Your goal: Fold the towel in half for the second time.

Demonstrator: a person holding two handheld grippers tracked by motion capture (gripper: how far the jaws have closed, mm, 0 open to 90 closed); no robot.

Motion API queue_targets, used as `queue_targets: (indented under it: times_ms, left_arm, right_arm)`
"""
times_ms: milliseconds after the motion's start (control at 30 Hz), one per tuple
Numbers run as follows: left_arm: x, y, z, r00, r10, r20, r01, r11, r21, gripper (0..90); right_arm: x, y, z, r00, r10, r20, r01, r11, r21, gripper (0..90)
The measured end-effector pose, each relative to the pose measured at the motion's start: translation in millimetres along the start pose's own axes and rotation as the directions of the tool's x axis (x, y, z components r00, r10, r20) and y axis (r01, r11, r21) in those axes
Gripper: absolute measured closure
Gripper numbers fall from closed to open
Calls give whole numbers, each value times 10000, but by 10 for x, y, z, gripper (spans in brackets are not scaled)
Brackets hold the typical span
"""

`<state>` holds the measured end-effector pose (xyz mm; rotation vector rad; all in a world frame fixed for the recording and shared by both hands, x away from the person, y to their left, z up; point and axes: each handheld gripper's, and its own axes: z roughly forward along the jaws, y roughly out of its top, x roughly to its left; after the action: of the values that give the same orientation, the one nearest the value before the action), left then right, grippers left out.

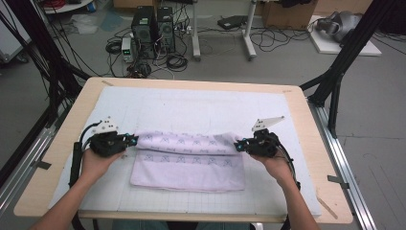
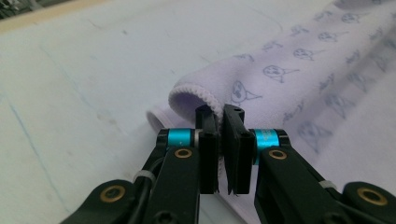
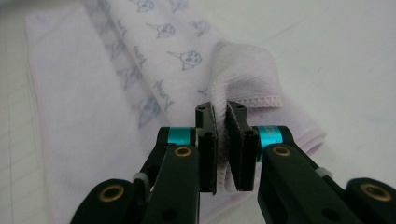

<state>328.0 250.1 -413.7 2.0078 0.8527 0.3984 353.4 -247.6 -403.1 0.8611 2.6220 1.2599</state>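
A lavender towel (image 1: 187,163) printed with small grey figures lies near the middle of the white gridded mat (image 1: 201,108) that covers the wooden table (image 1: 306,124). It is folded lengthwise: a wide lower layer rests flat on the mat toward the person's side, and a narrower upper band is doubled over it along the far edge, forming a soft rounded roll.

The left gripper (image 1: 133,140) sits at the towel's left end, held in the person's left hand (image 1: 95,160). In the left gripper view its two black jaws stand almost together, with only a thin gap, and the stitched hem of the towel (image 2: 280,79) is pinched between them; the rolled fold curls just beyond the jaw tips, and the lower layer runs away past it on the right.

The right gripper (image 1: 238,145) sits at the towel's right end, held in the right hand (image 1: 273,163). In the right gripper view its jaws are likewise nearly closed, and a bunched corner of the towel (image 3: 154,56) passes down between them, with the overlocked hem showing just beyond the right jaw.

Both grippers hold the same upper folded band, one at each end, so that it stretches straight between them above the flat lower layer.
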Motion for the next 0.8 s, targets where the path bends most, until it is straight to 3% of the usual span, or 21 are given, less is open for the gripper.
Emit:
queue_targets:
  times_ms: [100,133,233,300,367,500,667,800]
  left_arm:
    - [-41,-125,1,9998,-66,171,62,9997,250,810]
    - [-43,-142,4,9999,-46,165,38,9988,482,779]
    - [-38,-166,-20,9999,-104,77,99,9983,578,640]
    - [-24,-146,-47,10000,-66,67,61,9980,628,555]
    - [-15,-94,-70,9998,-9,174,-1,9983,579,481]
    - [27,59,-68,10000,6,91,-10,9991,430,415]
    - [116,143,71,9992,-379,132,373,9985,399,394]
    - [215,85,222,9944,-958,445,904,9896,1115,454]
  right_arm:
    - [17,-111,38,9999,141,25,-142,9998,125,822]
    - [10,-143,49,9998,184,62,-186,9995,251,810]
    - [7,-189,37,9995,259,157,-264,9989,379,745]
    - [10,-190,-19,9994,313,157,-316,9993,210,660]
    - [10,-170,-92,9985,325,441,-330,9994,101,594]
    - [-4,-56,-190,9970,319,712,-313,9995,-95,498]
    - [-61,140,-89,9966,141,817,-134,9999,-94,442]
    - [-159,184,127,9979,243,592,-263,9991,321,424]
